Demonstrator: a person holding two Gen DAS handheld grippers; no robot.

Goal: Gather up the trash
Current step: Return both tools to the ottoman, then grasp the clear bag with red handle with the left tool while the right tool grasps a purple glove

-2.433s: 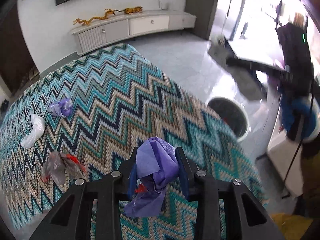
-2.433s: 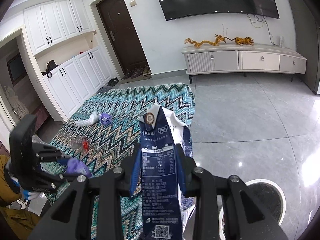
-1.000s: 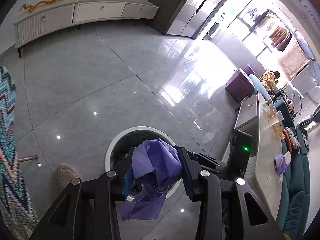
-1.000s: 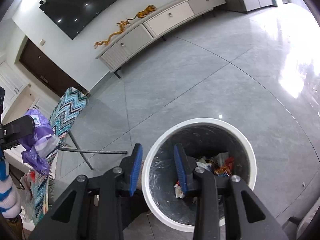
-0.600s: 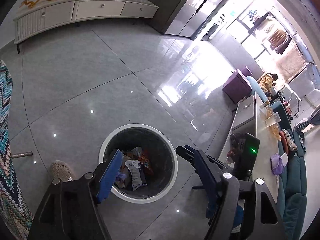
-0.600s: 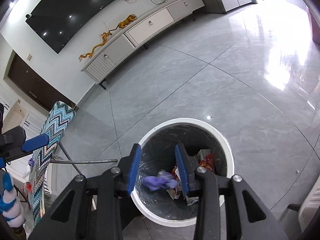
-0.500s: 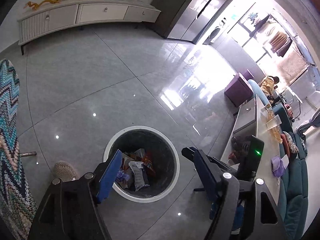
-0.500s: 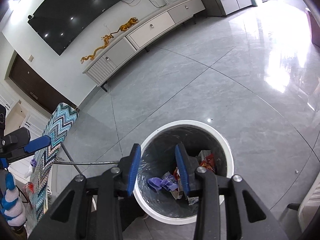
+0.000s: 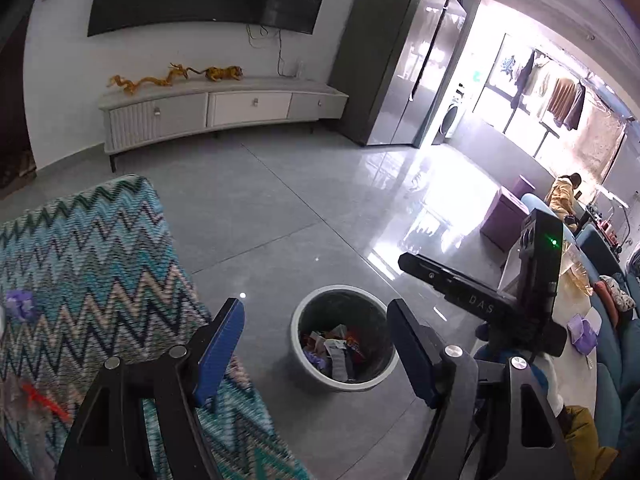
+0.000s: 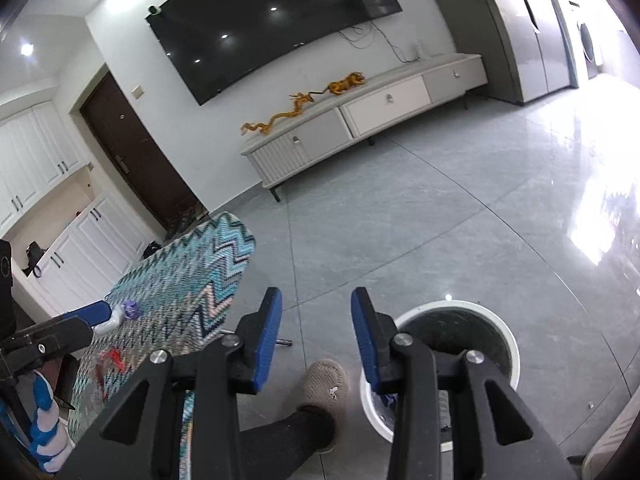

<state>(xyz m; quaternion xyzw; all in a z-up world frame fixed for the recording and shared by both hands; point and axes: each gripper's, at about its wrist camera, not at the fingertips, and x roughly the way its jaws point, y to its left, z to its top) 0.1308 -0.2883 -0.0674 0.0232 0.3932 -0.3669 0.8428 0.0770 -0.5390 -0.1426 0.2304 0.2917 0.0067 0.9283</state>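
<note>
The white-rimmed trash bin (image 9: 297, 322) stands on the grey floor, holding wrappers and the purple bag (image 9: 316, 358). My left gripper (image 9: 314, 312) hangs above and short of it, wide open and empty. My right gripper (image 10: 316, 320) is open by a narrow gap, nothing between its blue pads, with the bin (image 10: 502, 330) low to its right. On the zigzag-cloth table (image 9: 92, 264) lie a purple scrap (image 9: 18, 304) and a clear wrapper with red (image 9: 36, 396). The right wrist view shows the purple scrap (image 10: 130, 310), a white piece (image 10: 114, 320) and the red wrapper (image 10: 112, 356).
A person's slippered foot (image 10: 324, 380) rests on the floor between table and bin. A TV cabinet (image 9: 224, 108) lines the far wall, a tall dark cabinet (image 9: 396, 60) stands to its right. A sofa and side table (image 9: 592, 320) sit at the right.
The left gripper opened and dropped the purple bag into the bin; the right had dropped its carton earlier. Both grippers then rose and drew back, bringing the table back into view.
</note>
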